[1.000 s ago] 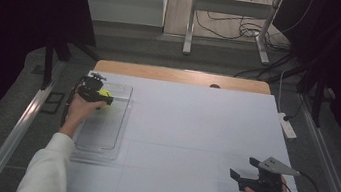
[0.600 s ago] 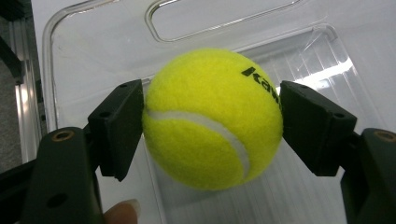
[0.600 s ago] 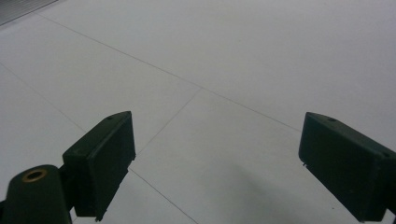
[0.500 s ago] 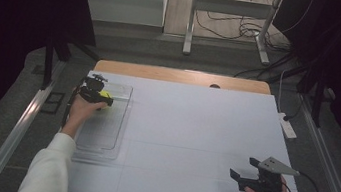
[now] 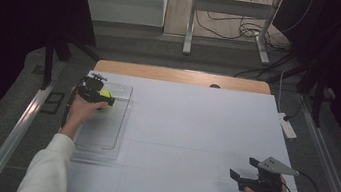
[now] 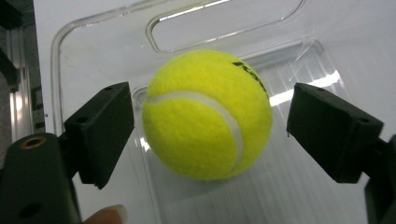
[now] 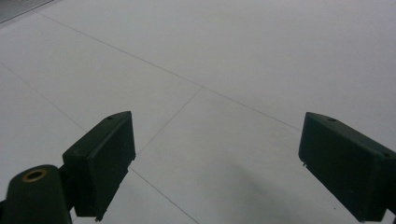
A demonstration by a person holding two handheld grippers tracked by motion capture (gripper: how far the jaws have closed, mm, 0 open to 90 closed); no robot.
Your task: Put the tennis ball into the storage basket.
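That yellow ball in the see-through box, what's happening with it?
A person is putting a tennis ball into a clear plastic tray at the table's left side. The left tool has just been opening, so the ball sits between its jaws with gaps on both sides. The right tool waits open over the bare white table.

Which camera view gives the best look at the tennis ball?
The left gripper view: the tennis ball sits close up in the clear tray, with visible gaps between it and the left gripper's jaws, which have just been opening. The high view shows it small and partly covered by that gripper. The right gripper view looks at the table.
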